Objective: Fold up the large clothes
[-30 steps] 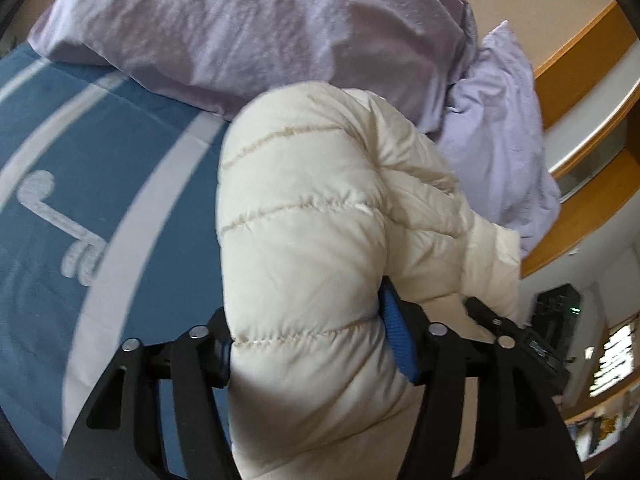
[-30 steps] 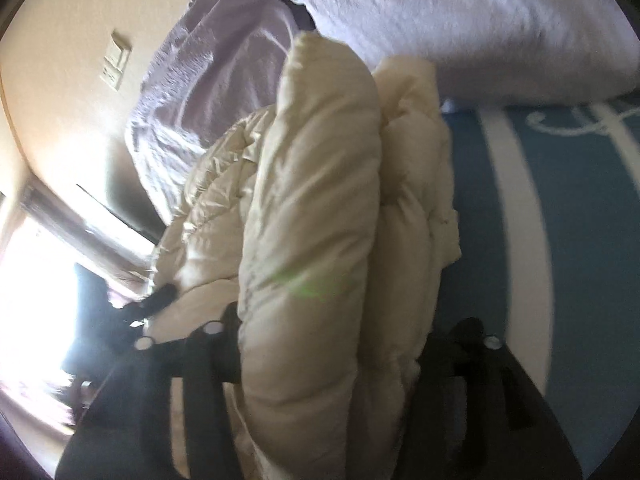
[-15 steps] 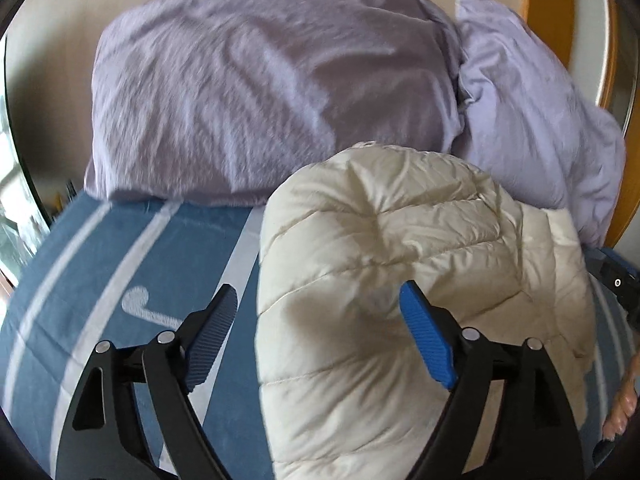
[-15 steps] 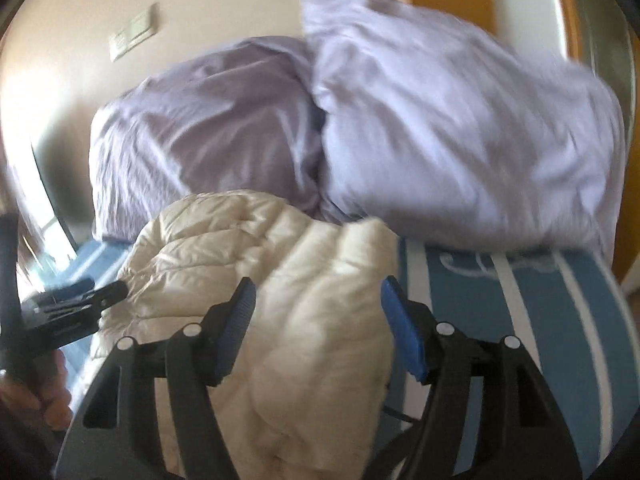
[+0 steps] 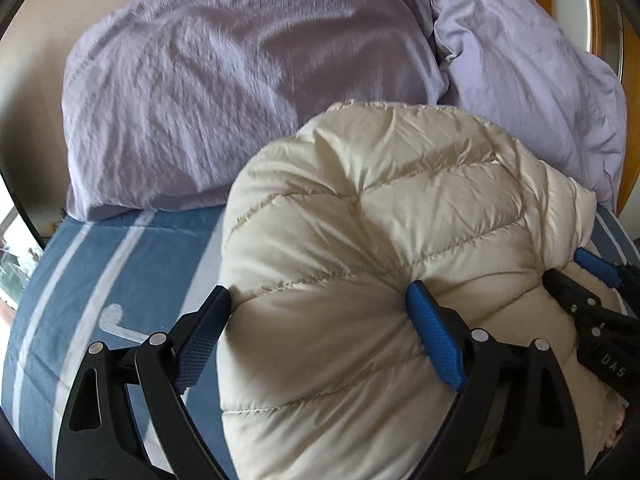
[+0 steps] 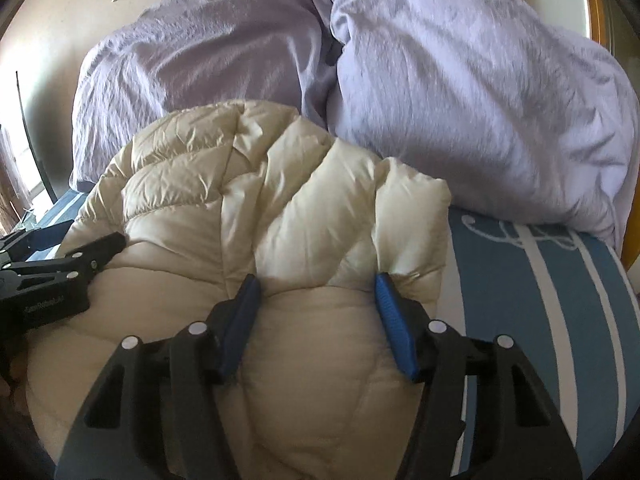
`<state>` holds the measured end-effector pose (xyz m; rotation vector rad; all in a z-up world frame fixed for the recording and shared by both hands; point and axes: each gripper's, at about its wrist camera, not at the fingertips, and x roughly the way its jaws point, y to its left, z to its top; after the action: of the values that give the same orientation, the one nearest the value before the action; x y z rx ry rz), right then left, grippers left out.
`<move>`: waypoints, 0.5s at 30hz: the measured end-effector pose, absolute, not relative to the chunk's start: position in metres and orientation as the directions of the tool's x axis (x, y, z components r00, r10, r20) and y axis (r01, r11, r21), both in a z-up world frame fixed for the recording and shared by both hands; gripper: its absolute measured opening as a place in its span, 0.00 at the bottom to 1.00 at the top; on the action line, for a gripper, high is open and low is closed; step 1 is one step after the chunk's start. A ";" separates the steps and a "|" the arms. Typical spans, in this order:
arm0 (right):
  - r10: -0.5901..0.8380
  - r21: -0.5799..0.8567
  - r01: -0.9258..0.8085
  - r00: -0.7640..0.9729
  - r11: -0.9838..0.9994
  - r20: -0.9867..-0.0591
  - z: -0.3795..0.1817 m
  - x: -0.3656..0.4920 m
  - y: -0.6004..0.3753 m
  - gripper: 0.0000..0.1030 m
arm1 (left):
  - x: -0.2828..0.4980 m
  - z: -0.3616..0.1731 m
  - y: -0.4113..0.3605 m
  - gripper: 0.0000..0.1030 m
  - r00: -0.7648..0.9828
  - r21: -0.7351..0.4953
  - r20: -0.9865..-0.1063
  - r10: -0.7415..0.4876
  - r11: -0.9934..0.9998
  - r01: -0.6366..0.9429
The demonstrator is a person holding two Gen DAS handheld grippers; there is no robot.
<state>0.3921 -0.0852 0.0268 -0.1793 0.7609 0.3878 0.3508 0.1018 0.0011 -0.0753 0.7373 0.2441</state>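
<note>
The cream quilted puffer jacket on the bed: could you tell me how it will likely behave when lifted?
The cream quilted puffer jacket looks puffy, so probably light for its bulk. Its folded bulges suggest it springs open once released. The shiny shell may be slippery.

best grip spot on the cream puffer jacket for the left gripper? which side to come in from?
Judging by its pose, take the folded puffer jacket on its near rounded edge, coming from the camera side, one pad per side of the bulge. The quilted roll there is thick but squashy. The left gripper already straddles it, jaws opening. The pillows block the far side; the right gripper, jaws closing, brackets the other end.
</note>
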 end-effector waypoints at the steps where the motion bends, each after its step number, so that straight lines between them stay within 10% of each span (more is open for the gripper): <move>1: 0.278 -0.014 -0.403 0.655 0.915 -0.703 0.025 0.393 -0.086 0.57 | 0.352 -0.001 0.102 0.88 0.712 0.010 -0.677 0.186 0.970 -0.244; 15: 0.279 0.015 -0.386 0.638 0.922 -0.717 0.017 0.398 -0.092 0.57 | 0.364 -0.015 0.102 0.96 0.698 0.027 -0.687 0.204 0.966 -0.256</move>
<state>0.3979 -0.0923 0.0165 -0.1443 0.7926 0.3812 0.3636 0.1019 -0.0146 -0.0727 0.7567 0.2562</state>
